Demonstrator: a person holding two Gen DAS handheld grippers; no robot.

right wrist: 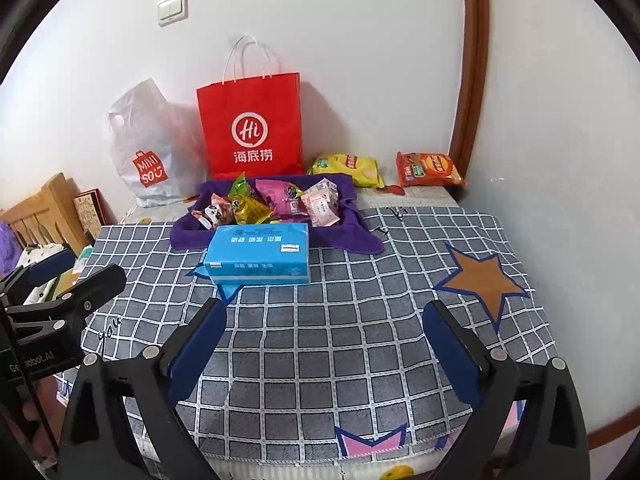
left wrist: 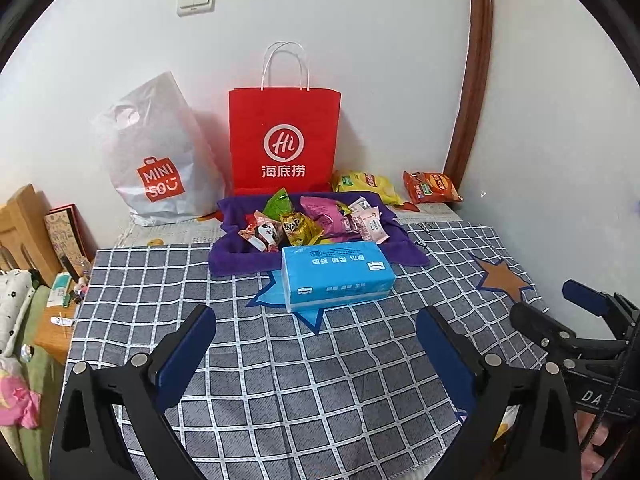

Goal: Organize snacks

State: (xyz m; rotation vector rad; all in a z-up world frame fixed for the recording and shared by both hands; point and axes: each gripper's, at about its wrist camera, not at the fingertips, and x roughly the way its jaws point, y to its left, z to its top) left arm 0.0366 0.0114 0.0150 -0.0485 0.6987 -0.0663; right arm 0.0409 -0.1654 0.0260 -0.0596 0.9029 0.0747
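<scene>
A purple cloth tray (left wrist: 236,256) (right wrist: 352,236) holds several small snack packets (left wrist: 304,220) (right wrist: 280,196) at the far middle of the checked tablecloth. A blue tissue pack (left wrist: 336,276) (right wrist: 260,254) lies just in front of it. A yellow chip bag (left wrist: 366,186) (right wrist: 348,168) and an orange chip bag (left wrist: 432,188) (right wrist: 430,170) lie by the wall, right of the tray. My left gripper (left wrist: 316,320) is open over bare cloth, well short of the tissue pack. My right gripper (right wrist: 326,312) is open too, with nothing between its fingers.
A red paper bag (left wrist: 284,140) (right wrist: 250,128) and a white plastic bag (left wrist: 156,160) (right wrist: 148,148) stand against the wall behind the tray. A wooden frame (left wrist: 24,224), cards and small items crowd the left side. The other gripper shows at each view's edge.
</scene>
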